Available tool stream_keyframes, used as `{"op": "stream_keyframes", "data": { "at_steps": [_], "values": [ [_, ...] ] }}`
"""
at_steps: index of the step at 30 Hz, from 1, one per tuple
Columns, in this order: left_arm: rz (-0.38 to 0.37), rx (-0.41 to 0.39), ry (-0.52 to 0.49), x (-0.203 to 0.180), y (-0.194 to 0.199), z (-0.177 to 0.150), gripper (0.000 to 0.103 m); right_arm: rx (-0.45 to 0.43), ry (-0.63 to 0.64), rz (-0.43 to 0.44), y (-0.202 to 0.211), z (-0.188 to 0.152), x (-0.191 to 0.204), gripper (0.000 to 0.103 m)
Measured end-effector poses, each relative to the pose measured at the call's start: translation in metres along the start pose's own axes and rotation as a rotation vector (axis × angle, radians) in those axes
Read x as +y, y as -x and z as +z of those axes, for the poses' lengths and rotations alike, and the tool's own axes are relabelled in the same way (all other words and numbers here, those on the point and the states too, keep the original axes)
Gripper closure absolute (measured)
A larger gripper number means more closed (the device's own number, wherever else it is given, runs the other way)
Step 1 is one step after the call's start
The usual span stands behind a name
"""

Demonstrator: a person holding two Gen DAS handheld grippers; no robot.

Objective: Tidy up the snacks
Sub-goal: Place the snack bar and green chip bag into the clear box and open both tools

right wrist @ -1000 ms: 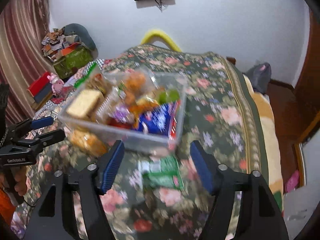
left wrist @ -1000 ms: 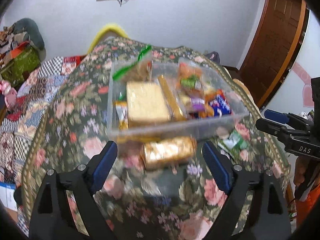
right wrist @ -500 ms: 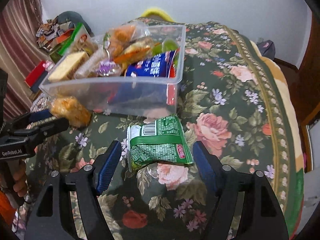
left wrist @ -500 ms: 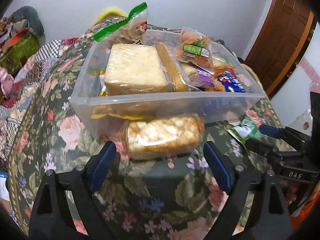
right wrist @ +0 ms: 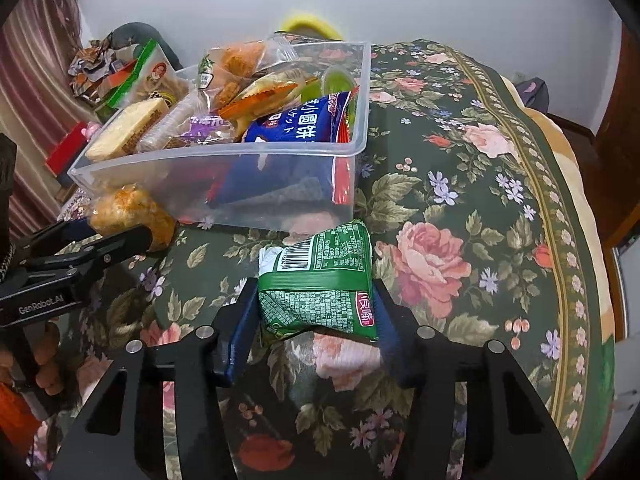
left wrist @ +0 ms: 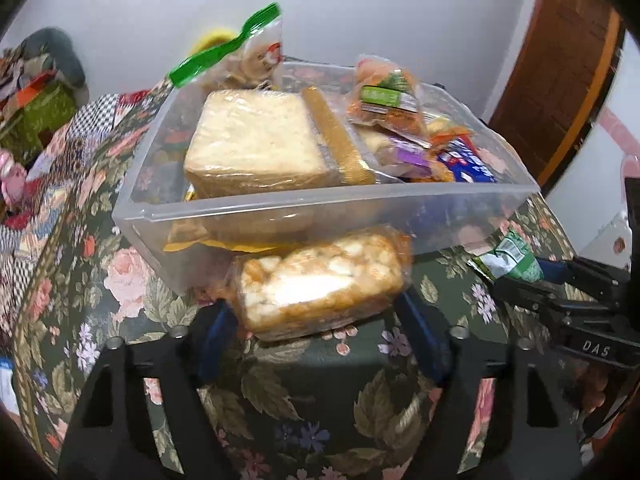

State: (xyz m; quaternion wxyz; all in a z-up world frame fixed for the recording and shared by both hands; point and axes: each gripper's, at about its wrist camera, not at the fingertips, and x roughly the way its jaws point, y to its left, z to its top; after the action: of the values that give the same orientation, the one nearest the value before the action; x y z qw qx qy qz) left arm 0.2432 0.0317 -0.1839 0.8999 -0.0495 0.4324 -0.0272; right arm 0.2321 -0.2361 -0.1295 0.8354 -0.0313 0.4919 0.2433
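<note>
A clear plastic bin [left wrist: 320, 208] full of wrapped snacks stands on the floral cloth; it also shows in the right wrist view [right wrist: 224, 160]. My left gripper [left wrist: 320, 320] is closed around a clear-wrapped orange puffed-rice cake [left wrist: 320, 280] in front of the bin's near wall; the cake also shows in the right wrist view [right wrist: 128, 212]. My right gripper [right wrist: 316, 312] is closed around a green snack packet [right wrist: 320, 276] near the bin's right corner; the packet also shows in the left wrist view [left wrist: 512, 260].
The bin holds a pale cake block [left wrist: 252, 140], a green-topped bag [left wrist: 240, 52], a blue packet [right wrist: 296, 124] and orange snacks [right wrist: 240, 64]. Floral cloth [right wrist: 460, 184] extends to the right. Clutter lies at the left [left wrist: 36, 104]; a wooden door [left wrist: 560, 60] is behind.
Both grippers moved forward and down and closed, the left onto the puffed-rice cake, the right onto the green packet. The packet now looks lifted and creased.
</note>
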Motion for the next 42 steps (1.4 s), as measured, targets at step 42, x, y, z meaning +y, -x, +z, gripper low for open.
{"op": "stream_keyframes", "data": {
  "at_steps": [42],
  "values": [
    [-0.071,-0.137,0.015,-0.018,0.036,0.077,0.031,-0.175,0.010,0.023,0.020,0.075,0.019,0.055]
  ]
}}
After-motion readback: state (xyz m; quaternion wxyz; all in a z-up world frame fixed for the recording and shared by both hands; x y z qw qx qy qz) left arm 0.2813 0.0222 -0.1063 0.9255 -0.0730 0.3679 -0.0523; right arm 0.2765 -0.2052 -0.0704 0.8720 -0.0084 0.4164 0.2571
